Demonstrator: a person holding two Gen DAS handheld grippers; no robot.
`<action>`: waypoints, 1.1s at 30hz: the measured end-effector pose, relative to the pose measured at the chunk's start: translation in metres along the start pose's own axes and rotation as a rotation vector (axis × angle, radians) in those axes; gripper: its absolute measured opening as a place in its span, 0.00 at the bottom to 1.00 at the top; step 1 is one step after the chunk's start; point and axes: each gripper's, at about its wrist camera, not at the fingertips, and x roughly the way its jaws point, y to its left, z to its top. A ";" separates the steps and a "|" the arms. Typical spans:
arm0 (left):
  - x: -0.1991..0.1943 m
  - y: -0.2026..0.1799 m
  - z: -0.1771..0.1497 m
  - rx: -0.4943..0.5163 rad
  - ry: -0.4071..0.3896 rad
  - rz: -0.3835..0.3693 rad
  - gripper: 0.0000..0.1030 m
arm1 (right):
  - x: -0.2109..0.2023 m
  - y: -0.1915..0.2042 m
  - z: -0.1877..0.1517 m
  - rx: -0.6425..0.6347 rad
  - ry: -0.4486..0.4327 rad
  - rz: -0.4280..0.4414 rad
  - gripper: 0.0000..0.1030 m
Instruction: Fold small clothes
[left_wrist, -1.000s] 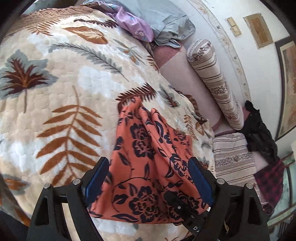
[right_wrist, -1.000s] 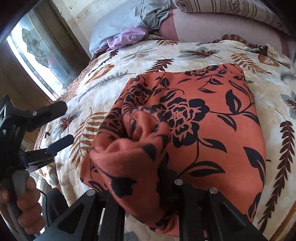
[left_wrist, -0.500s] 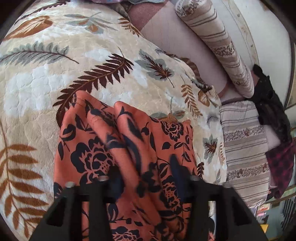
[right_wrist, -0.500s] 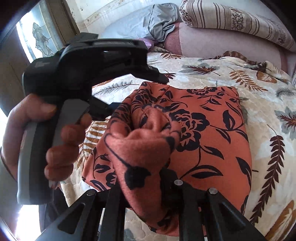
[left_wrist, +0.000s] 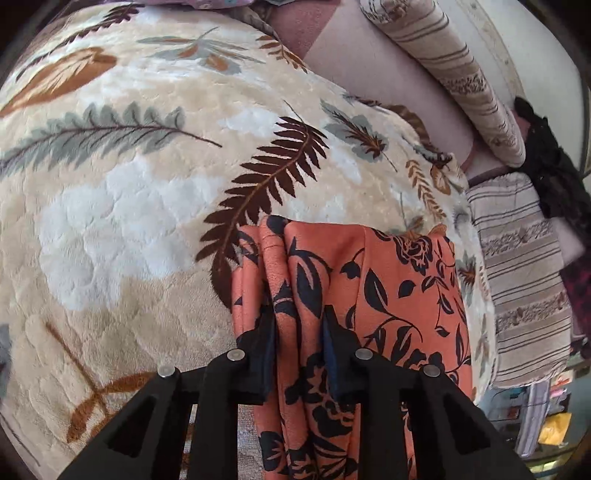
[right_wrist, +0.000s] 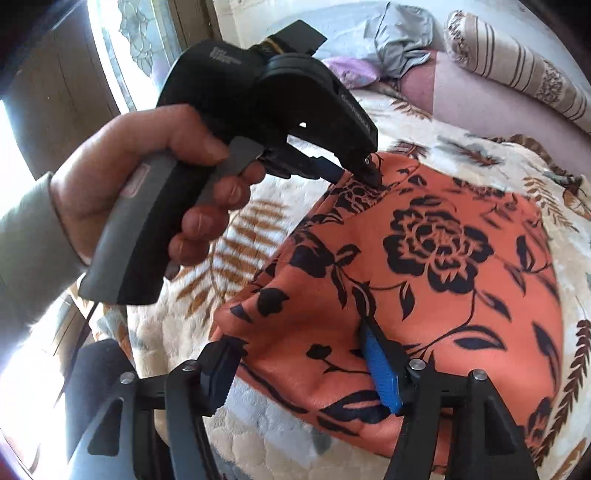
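Observation:
An orange cloth (left_wrist: 399, 280) with a black flower print lies on the leaf-patterned blanket (left_wrist: 129, 206). My left gripper (left_wrist: 299, 314) pinches a bunched fold at the cloth's left edge; its jaws are opening slightly, but the pads still press the fabric. In the right wrist view a person's hand (right_wrist: 155, 173) holds that left gripper (right_wrist: 360, 175) at the far corner of the cloth (right_wrist: 443, 266). My right gripper (right_wrist: 301, 338) is opening wide over the near edge. Fabric lies loose between its fingers, and the blue pad (right_wrist: 380, 373) rests against it without squeezing.
A striped bolster (left_wrist: 454, 74) and a striped cushion (left_wrist: 524, 280) line the bed's far side, with dark clothes (left_wrist: 554, 166) beyond. Grey clothing (right_wrist: 399, 26) and a purple garment (right_wrist: 351, 70) lie at the head. A window (right_wrist: 129, 44) is at the left.
The left gripper swung over the cloth and shut on a fold at its edge. The right gripper let go of its bunched handful, which has dropped flat on the bed.

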 end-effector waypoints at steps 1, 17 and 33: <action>-0.004 0.003 -0.001 -0.017 -0.020 -0.020 0.26 | -0.004 0.001 -0.002 -0.003 -0.019 0.019 0.68; -0.110 -0.047 -0.108 -0.036 -0.225 -0.004 0.58 | -0.118 -0.071 -0.056 0.277 -0.209 0.115 0.69; -0.086 -0.064 -0.162 -0.184 -0.218 0.137 0.57 | -0.144 -0.124 -0.083 0.449 -0.277 0.115 0.69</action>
